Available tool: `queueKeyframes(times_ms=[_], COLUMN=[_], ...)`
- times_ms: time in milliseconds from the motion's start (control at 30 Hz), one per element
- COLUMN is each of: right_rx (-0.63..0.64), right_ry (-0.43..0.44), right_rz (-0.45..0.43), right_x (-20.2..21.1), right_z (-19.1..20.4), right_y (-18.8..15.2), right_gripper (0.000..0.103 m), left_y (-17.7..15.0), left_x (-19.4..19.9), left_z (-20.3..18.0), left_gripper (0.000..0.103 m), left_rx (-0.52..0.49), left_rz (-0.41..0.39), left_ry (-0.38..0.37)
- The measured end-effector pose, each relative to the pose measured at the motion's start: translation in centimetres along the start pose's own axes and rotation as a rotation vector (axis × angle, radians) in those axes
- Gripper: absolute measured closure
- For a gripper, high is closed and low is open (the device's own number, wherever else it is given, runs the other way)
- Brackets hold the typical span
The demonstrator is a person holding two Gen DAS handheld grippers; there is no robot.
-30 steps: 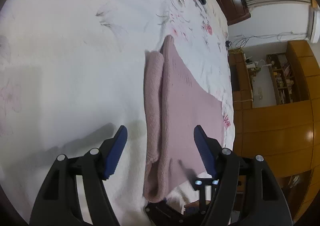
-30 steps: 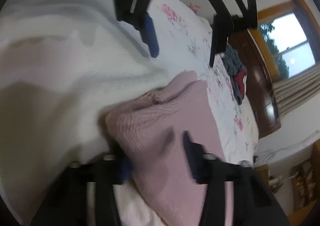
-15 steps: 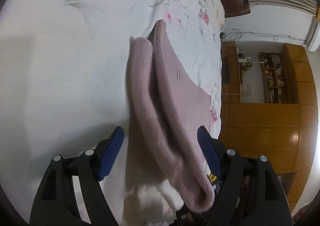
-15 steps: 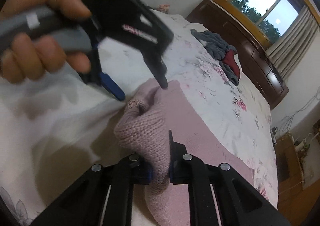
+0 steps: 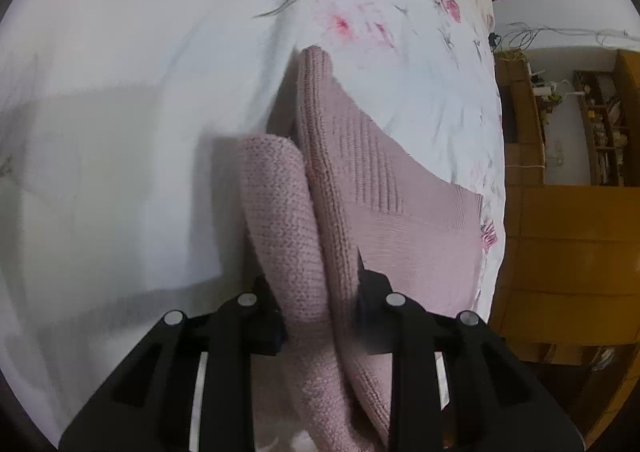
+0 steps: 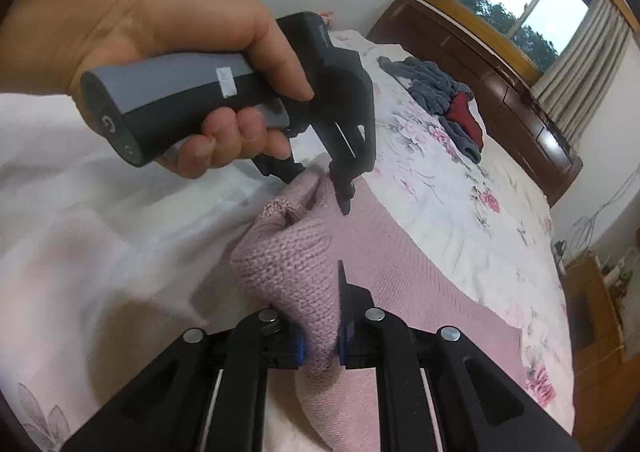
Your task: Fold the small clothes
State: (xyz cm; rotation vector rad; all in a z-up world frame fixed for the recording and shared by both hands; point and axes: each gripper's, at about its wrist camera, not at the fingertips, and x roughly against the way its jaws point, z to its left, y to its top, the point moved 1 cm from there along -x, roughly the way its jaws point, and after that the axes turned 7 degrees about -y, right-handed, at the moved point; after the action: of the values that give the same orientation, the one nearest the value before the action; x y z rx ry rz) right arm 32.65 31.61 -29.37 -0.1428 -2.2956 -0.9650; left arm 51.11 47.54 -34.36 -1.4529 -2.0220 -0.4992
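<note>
Pinching pink knit sweater (image 5: 360, 188) — left gripper (image 5: 318, 304), right gripper (image 6: 320, 344) both clamped, fingertips buried in folds.

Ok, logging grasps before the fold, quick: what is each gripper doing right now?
Left gripper: shut on the pink knitted sweater, at its bunched edge.
Right gripper: shut on a fold of the same sweater.
</note>
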Motion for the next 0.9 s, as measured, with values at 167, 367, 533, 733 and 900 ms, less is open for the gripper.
queueKeyframes(times_ms=[167,367,533,733,900], right_rx=[-0.037,-0.090,-0.154,-0.226,-0.281], right_ry=[0.003,0.001,-0.004,-0.007,-0.008], right_rz=[-0.003,-0.011,-0.020,-0.031,-0.043], right_x=[1.0,2.5,4.1,6.0,7.3], right_z=[-0.3,-2.0,-4.2,-6.9,-8.9], right_y=[-0.1,0.1,0.3,0.2,-0.2], right_gripper=[0.092,0.092,0.092,0.092,0.092], left_y=[0.0,-0.2,-0.4,-0.7,-1.1], left_x=[0.6,1.8,2.4,2.3,2.1], left_z=[-1.6,-5.1,-9.0,-13.8,-17.0], left_gripper=[0.080,0.080,0.081,0.081,0.081], left_rx=[-0.026,-0.081,-0.132,-0.185,-0.220], left_rz=[-0.008,-0.009,-0.013,-0.013,-0.012], left_ry=[0.027,0.071,0.113,0.167,0.209])
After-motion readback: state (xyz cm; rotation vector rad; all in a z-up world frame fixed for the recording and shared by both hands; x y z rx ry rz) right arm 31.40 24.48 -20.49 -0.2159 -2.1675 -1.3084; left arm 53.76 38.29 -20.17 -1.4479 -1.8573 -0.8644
